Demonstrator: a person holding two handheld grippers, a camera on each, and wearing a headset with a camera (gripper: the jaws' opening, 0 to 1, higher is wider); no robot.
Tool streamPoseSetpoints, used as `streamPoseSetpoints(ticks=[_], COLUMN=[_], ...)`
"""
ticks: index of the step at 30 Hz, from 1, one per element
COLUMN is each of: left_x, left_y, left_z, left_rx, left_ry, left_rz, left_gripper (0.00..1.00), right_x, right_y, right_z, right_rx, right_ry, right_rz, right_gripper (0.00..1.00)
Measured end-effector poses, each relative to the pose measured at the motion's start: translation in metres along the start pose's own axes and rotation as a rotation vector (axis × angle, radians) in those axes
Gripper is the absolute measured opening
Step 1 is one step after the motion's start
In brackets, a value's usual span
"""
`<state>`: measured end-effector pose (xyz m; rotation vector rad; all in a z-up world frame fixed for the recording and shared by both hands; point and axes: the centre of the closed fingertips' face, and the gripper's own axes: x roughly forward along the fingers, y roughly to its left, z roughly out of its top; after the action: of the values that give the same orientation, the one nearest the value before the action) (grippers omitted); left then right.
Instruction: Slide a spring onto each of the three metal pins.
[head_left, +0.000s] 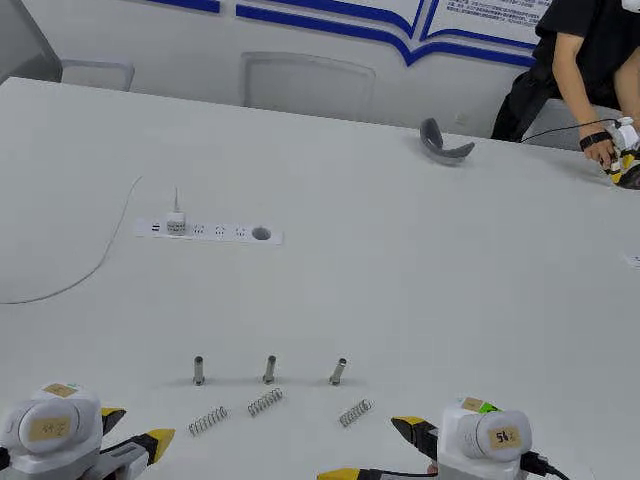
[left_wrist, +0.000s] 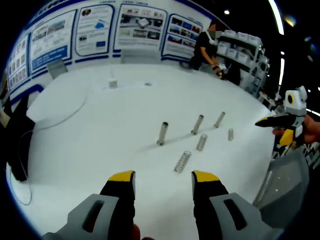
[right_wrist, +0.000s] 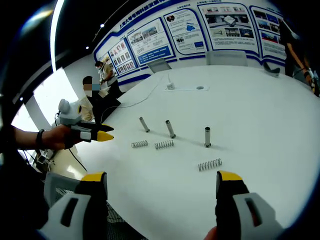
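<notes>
Three short metal pins (head_left: 198, 371) (head_left: 269, 369) (head_left: 338, 372) stand upright in a row on the white table (head_left: 400, 280). None of them carries a spring. In front of them lie three springs (head_left: 208, 421) (head_left: 265, 402) (head_left: 355, 412), loose on the table. My left gripper (head_left: 135, 428) is open at the near left, short of the springs and holding nothing. My right gripper (head_left: 372, 450) is open at the near right, also empty. The left gripper view has the nearest spring (left_wrist: 183, 161) just beyond its own jaws (left_wrist: 164, 177). In the right gripper view a spring (right_wrist: 209, 164) lies ahead of the open jaws (right_wrist: 161, 176).
A white power strip (head_left: 208, 231) with a plug (head_left: 176, 222) and a thin cable (head_left: 100, 260) lies mid-table. A grey curved object (head_left: 443, 144) rests near the far edge. A person in black (head_left: 590, 60) works at the far right corner. Chairs stand behind the table.
</notes>
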<state>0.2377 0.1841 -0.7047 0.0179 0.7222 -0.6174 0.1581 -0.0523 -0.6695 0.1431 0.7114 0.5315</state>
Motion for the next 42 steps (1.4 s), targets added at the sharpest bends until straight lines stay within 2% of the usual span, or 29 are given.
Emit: streamPoseSetpoints(ticks=[6, 13, 21, 25, 28, 33, 42], left_x=[-0.010, -0.020, -0.027, -0.027, -0.025, -0.023, -0.018], left_y=[-0.007, -0.016, -0.029, -0.032, -0.040, -0.044, -0.048], left_z=[0.004, -0.003, -0.005, -0.009, -0.017, -0.024, -0.026], left_rx=[0.049, 0.087, 0.124, 0.122, 0.126, 0.134, 0.160], left_ry=[-0.013, 0.004, 0.011, 0.019, 0.046, 0.066, 0.092], left_rz=[-0.030, -0.070, -0.113, -0.130, -0.158, -0.170, -0.198], left_gripper=[0.52, 0.60, 0.69, 0.71, 0.75, 0.75, 0.75], right_x=[-0.002, -0.002, -0.002, -0.001, -0.002, -0.002, -0.001], right_y=[0.000, 0.001, 0.001, 0.000, 0.001, 0.001, 0.002], right_z=[0.000, 0.000, -0.002, -0.002, -0.002, -0.002, -0.003], right_rx=[-0.006, -0.011, -0.013, -0.013, -0.012, -0.012, -0.013], right_ry=[-0.003, -0.006, 0.000, 0.003, 0.000, 0.004, 0.006], right_rz=[-0.007, -0.005, -0.003, -0.003, -0.003, -0.004, -0.001], right_gripper=[0.92, 0.93, 0.93, 0.93, 0.93, 0.93, 0.93])
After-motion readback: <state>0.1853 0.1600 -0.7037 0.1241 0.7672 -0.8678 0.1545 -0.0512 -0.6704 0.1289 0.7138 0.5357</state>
